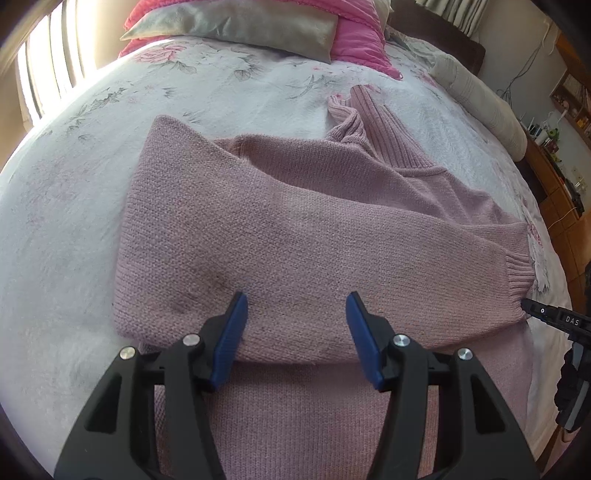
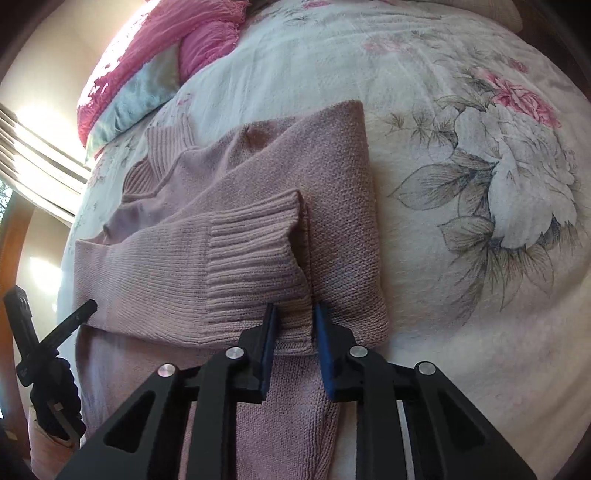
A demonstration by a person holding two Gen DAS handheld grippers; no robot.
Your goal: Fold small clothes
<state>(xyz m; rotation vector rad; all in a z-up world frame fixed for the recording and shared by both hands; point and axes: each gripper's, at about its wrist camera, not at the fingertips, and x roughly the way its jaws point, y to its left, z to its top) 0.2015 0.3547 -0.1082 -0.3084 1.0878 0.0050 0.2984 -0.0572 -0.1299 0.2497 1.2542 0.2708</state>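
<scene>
A dusty-pink knitted sweater (image 1: pixel 295 221) lies flat on the bed, with one sleeve folded across its body. In the left wrist view my left gripper (image 1: pixel 297 325) hovers open over the lower edge of that folded sleeve, and nothing is between its blue pads. The sleeve's ribbed cuff (image 2: pixel 251 258) reaches the sweater's right side. There my right gripper (image 2: pixel 295 332) is shut on the cuff's near corner. A black finger (image 1: pixel 543 312) of the right gripper touches the cuff (image 1: pixel 513 273) at the right edge of the left wrist view. The ribbed collar (image 1: pixel 354 118) points away from me.
The floral white bedsheet (image 1: pixel 74 221) surrounds the sweater. Pink and grey pillows (image 1: pixel 240 26) lie at the head of the bed. A rolled pale blanket (image 1: pixel 480 99) and wooden shelves (image 1: pixel 554 184) are on the right. Window blinds (image 2: pixel 37 147) are on the left.
</scene>
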